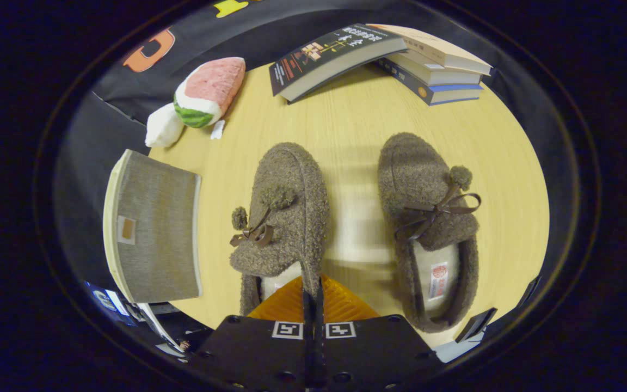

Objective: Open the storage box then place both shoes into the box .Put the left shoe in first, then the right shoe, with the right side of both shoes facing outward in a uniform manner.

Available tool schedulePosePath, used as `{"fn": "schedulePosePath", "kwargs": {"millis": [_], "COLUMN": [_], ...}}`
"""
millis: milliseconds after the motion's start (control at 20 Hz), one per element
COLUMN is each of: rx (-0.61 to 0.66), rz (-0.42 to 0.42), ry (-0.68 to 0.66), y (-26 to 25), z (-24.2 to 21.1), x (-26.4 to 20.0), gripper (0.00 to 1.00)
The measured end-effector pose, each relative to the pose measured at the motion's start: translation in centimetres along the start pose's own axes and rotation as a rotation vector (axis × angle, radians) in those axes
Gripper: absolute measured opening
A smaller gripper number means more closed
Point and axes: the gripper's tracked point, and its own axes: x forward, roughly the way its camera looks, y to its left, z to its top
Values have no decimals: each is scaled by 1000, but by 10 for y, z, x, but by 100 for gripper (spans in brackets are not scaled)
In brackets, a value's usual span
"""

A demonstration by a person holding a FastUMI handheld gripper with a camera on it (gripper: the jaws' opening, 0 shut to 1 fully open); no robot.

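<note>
Gripper (313, 296) above table, pinching left shoe (283, 215) side wall.

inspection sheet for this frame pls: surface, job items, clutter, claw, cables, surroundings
Surface: pale wooden table, blur streaks between the shoes.
Job's things: two fuzzy brown slippers, left slipper and right slipper, side by side, toes away from the claw; grey fabric storage box at the table's edge beside the left slipper, lid closed.
Clutter: watermelon plush toy; stack of books at the far edge.
Grippers: claw shut on the left slipper's collar edge.
Cables: nothing seen.
Surroundings: black cloth wall.
</note>
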Motion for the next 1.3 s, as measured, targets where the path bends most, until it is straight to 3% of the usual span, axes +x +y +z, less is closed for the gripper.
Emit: {"fn": "schedulePosePath", "kwargs": {"millis": [450, 700, 1050, 1300], "rx": [-78, -76, -54, -42], "rz": [144, 250, 170, 37], "ry": [-85, -103, -26, 9], "y": [118, 219, 321, 346], "z": [0, 3, -11, -7], "x": [-100, -117, -51, 17], "gripper": [0, 0, 0, 1]}}
